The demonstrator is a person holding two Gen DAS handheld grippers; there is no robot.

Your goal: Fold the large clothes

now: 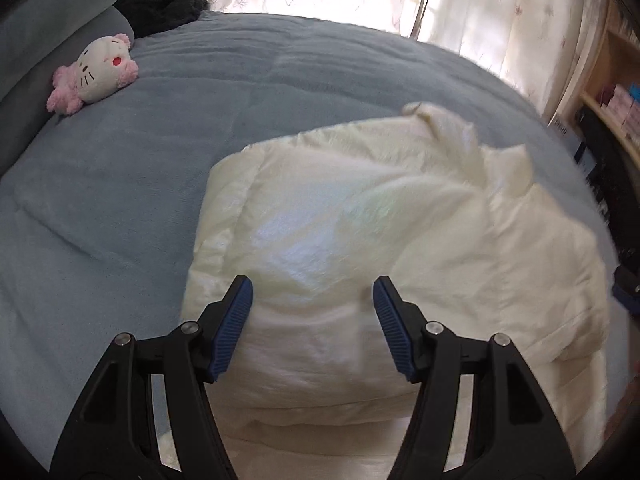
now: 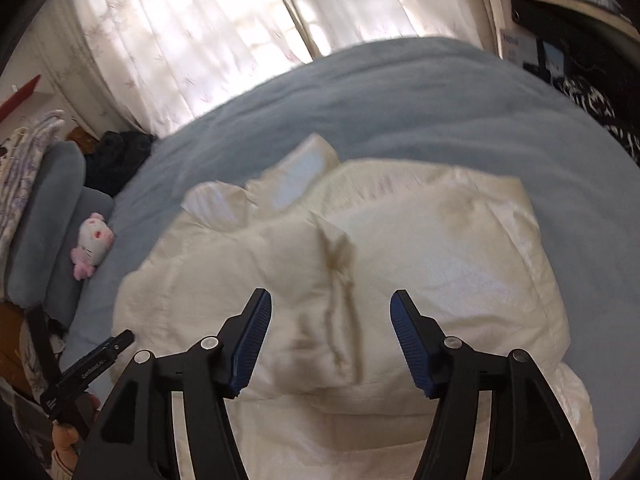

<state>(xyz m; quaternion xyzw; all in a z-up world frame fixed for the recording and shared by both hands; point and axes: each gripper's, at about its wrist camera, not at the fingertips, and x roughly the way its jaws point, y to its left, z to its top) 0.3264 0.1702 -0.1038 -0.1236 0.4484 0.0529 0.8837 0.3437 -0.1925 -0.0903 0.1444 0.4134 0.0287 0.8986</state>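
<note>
A cream puffy jacket (image 1: 360, 240) lies partly folded on the grey-blue bed cover (image 1: 140, 160), with a sleeve cuff or collar sticking up at its far side. My left gripper (image 1: 312, 292) hovers above the jacket's near left part, open, nothing between its blue pads. In the right wrist view the same jacket (image 2: 420, 272) fills the middle, a folded flap running down its centre. My right gripper (image 2: 331, 304) hangs over that flap, open and holding nothing. The left gripper (image 2: 100, 356) shows at the lower left of the right wrist view, held by a hand.
A pink-and-white plush toy (image 1: 94, 74) lies by the grey pillows (image 1: 48, 32) at the head of the bed (image 2: 400, 92), near a dark garment (image 1: 160, 0). Pale curtains (image 2: 192, 40) hang behind. Wooden shelves (image 1: 616, 92) stand at the right edge.
</note>
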